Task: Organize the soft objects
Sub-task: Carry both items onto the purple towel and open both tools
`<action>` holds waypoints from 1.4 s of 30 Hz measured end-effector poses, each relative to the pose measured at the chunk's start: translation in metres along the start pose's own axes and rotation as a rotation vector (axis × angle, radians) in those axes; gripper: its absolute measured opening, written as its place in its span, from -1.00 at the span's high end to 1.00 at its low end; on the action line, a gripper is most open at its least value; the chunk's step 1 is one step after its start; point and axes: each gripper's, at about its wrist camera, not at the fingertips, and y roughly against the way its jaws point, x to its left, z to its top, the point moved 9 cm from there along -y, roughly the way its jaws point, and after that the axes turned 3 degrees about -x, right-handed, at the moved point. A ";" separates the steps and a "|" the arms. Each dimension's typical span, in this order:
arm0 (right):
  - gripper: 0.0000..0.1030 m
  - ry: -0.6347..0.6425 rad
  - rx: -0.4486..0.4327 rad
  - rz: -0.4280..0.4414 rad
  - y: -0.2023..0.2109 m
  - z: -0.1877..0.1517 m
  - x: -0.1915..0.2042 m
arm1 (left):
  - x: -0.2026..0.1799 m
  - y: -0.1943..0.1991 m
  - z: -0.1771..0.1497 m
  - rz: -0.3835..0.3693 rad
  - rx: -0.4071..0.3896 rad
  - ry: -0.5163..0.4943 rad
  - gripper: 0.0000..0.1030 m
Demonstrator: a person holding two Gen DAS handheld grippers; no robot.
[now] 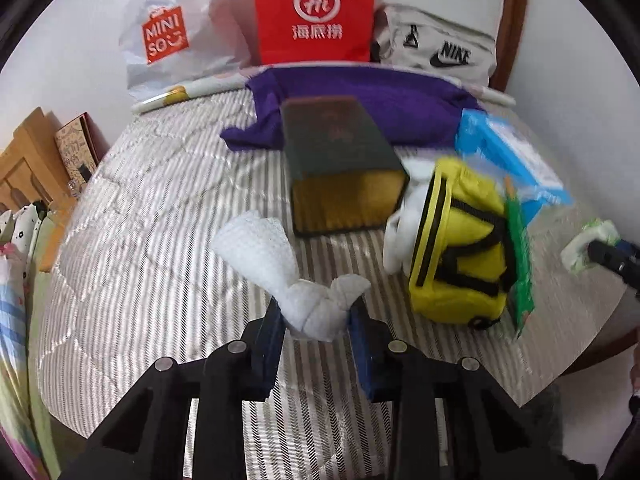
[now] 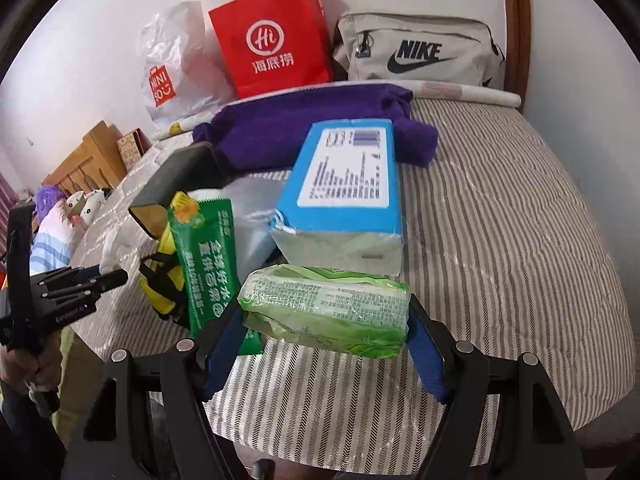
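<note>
A white cloth (image 1: 288,276) was pinched at its knotted end by the left gripper (image 1: 316,316), its long tail trailing away across the bed (image 1: 160,240). A green tissue pack (image 2: 326,308) was clamped crosswise between the right gripper (image 2: 326,332) fingers, near the bed's front edge.

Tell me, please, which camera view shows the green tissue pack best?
The right wrist view: the green tissue pack fills the foreground, held between the right gripper fingers, print visible. In the left wrist view it is only a small, blurred shape at the right edge.
</note>
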 end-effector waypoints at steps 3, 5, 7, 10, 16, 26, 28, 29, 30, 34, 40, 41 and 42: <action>-0.44 0.004 -0.017 0.006 0.007 0.007 0.001 | 0.004 0.010 0.014 -0.014 -0.025 0.025 0.43; -0.44 0.008 -0.029 0.009 0.011 0.014 0.001 | 0.005 0.014 0.023 -0.022 -0.035 0.042 0.43; -0.44 0.010 -0.038 0.015 0.015 0.020 0.002 | 0.005 0.018 0.034 -0.033 -0.044 0.050 0.43; -0.44 0.011 -0.053 0.025 0.021 0.032 0.002 | 0.003 0.021 0.050 -0.034 -0.059 0.046 0.43; -0.45 0.016 -0.061 0.053 0.021 0.055 0.000 | 0.005 0.026 0.076 -0.038 -0.089 0.058 0.43; -0.45 -0.030 -0.038 0.108 0.006 0.089 -0.007 | 0.010 0.010 0.101 -0.049 -0.083 0.075 0.43; -0.45 -0.025 -0.041 0.110 0.003 0.096 -0.007 | 0.011 0.006 0.105 -0.056 -0.079 0.078 0.43; -0.45 -0.022 -0.042 0.108 0.000 0.101 -0.006 | 0.011 0.003 0.108 -0.061 -0.076 0.078 0.43; -0.45 -0.019 -0.041 0.106 -0.002 0.104 -0.006 | 0.011 -0.001 0.111 -0.064 -0.072 0.080 0.43; -0.45 0.000 -0.043 0.091 -0.015 0.122 -0.004 | 0.012 -0.016 0.124 -0.075 -0.052 0.083 0.43; -0.45 0.026 -0.040 0.083 -0.045 0.152 -0.004 | 0.018 -0.042 0.150 -0.067 -0.028 0.096 0.43; -0.45 0.032 -0.035 0.084 -0.053 0.157 -0.003 | 0.018 -0.046 0.153 -0.064 -0.024 0.098 0.43; -0.45 0.038 -0.029 0.082 -0.058 0.160 -0.003 | 0.019 -0.050 0.157 -0.066 -0.019 0.098 0.43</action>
